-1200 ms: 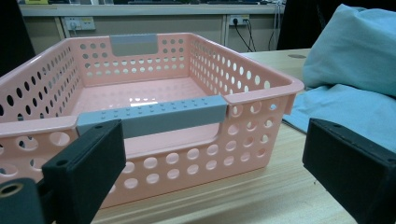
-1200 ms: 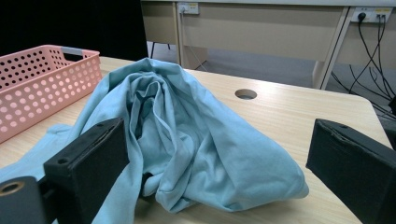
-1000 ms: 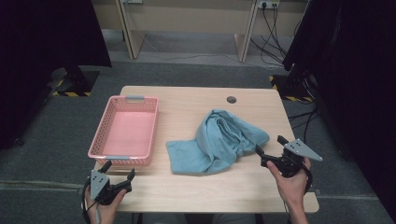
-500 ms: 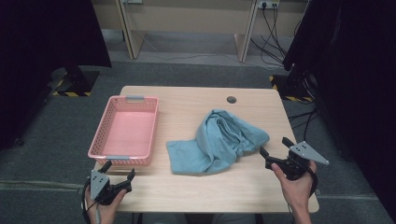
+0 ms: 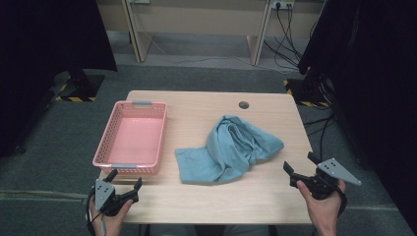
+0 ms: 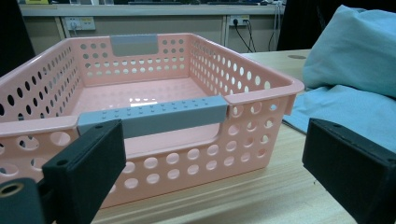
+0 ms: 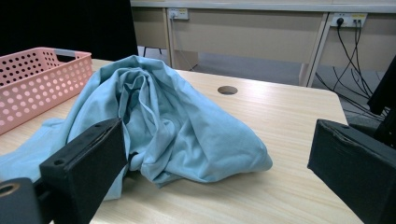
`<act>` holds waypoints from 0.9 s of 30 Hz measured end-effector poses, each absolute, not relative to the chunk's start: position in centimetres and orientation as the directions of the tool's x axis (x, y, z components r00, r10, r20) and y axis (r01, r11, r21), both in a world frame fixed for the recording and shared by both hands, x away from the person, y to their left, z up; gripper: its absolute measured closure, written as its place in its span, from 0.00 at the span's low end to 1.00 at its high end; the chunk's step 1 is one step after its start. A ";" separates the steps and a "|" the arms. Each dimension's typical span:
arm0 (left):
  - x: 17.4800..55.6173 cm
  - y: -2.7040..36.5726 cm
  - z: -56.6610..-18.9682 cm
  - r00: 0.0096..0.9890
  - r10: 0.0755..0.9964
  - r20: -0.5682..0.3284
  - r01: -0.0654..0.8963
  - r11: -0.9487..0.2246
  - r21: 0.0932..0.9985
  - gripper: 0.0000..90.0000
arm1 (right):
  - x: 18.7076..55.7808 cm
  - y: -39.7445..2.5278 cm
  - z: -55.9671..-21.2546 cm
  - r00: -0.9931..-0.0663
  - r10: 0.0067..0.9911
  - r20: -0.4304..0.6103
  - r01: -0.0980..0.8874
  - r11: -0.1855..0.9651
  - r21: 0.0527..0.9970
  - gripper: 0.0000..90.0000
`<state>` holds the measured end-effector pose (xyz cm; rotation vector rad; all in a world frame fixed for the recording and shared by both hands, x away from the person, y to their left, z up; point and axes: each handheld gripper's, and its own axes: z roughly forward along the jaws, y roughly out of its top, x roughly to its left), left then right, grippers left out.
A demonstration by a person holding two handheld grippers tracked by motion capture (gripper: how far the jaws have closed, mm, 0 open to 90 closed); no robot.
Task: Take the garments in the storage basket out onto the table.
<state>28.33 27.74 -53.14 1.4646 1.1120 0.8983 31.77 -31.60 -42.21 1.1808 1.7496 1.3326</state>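
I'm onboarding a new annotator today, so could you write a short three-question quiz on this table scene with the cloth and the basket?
1. True or false: the blue cloth lies inside the pink basket.
2. Which gripper is nearer the cloth: A) left gripper B) right gripper?
3. Fill in: the jaws of both grippers stand ____.

Key:
1. False; the crumpled cloth lies on the table, to the right of the basket, which holds nothing.
2. B; the left gripper sits at the basket's near end.
3. Open; neither gripper holds anything.
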 end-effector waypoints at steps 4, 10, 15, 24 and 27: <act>28.3 27.7 -53.1 0.289 0.957 -0.022 0.176 -0.031 0.984 0.06 | 31.3 -31.8 -42.5 -0.392 0.919 0.033 0.272 0.082 0.959 0.04; 28.3 27.7 -53.1 0.288 0.957 -0.021 0.175 -0.031 0.984 0.06 | 30.8 -32.1 -43.2 -0.387 0.921 0.035 0.278 0.080 0.957 0.04; 28.3 27.7 -53.1 0.288 0.958 -0.021 0.175 -0.031 0.984 0.06 | 30.5 -32.4 -43.5 -0.381 0.924 0.040 0.280 0.074 0.957 0.04; 28.3 27.7 -53.1 0.287 0.958 -0.021 0.176 -0.031 0.984 0.06 | 30.3 -32.8 -44.4 -0.374 0.926 0.048 0.292 0.069 0.954 0.04; 28.3 27.7 -53.1 0.286 0.958 -0.020 0.176 -0.032 0.984 0.06 | 30.3 -32.8 -44.8 -0.372 0.927 0.050 0.300 0.069 0.951 0.04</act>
